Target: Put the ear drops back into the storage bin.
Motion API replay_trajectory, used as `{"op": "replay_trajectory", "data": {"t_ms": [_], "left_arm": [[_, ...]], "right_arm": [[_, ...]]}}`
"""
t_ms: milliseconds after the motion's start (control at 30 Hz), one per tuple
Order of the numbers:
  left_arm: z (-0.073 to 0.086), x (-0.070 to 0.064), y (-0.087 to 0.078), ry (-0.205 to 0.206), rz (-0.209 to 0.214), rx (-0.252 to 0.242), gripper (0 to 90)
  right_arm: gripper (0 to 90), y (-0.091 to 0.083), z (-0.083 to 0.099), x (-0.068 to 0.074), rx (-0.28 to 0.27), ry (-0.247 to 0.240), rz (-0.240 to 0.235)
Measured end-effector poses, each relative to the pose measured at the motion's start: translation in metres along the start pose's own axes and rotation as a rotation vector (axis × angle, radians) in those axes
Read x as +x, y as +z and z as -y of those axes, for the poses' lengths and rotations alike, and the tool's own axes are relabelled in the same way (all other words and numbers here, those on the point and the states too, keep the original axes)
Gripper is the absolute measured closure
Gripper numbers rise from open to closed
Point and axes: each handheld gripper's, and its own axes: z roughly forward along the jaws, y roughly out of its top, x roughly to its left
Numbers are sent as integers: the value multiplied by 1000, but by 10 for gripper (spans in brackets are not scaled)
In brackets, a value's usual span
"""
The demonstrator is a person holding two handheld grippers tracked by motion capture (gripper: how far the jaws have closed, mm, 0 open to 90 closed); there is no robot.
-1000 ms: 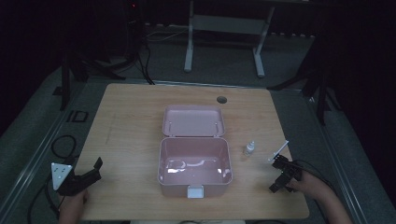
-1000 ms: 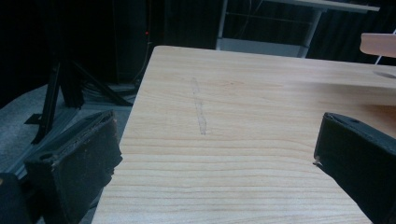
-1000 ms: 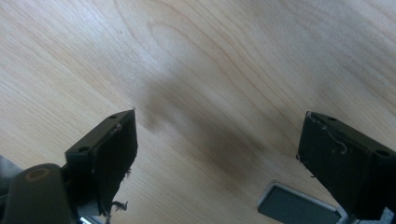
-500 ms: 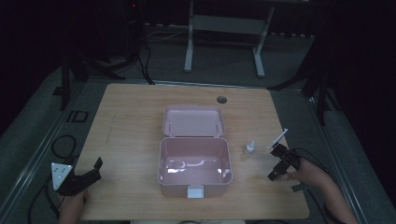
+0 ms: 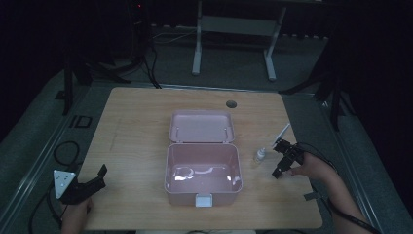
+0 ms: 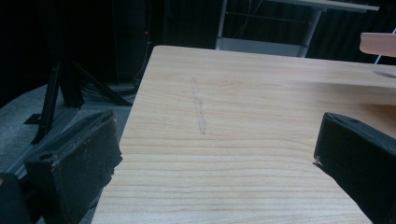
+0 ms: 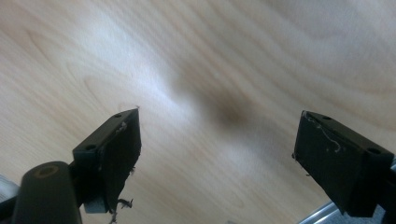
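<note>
One small bottle [image 5: 260, 155] stands just left of the right gripper [image 5: 282, 158], whose jaws are spread apart.

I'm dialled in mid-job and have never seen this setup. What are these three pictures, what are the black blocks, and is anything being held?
There is no robot here: a person holds hand-held tongs in each hand. The high view looks down on a wooden table. The left tongs sit at the near left edge, the right tongs at the right. The other two pictures come from cameras riding on each tongs; the black blocks are their jaws, wide apart with bare wood between, so nothing is held. In the middle lies an open pink box with its lid laid back. Beside the right tongs stand a small bottle and a thin white stick.
</note>
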Motion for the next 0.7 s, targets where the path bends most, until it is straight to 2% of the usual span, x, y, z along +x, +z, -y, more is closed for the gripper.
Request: {"op": "replay_trajectory", "data": {"t_ms": [367, 700], "left_arm": [[0, 0, 0, 0, 2, 0, 5], [0, 0, 0, 1, 0, 2, 5]], "right_arm": [[158, 0, -38, 0, 0, -3, -25], [195, 1, -59, -2, 6, 21, -23]]}}
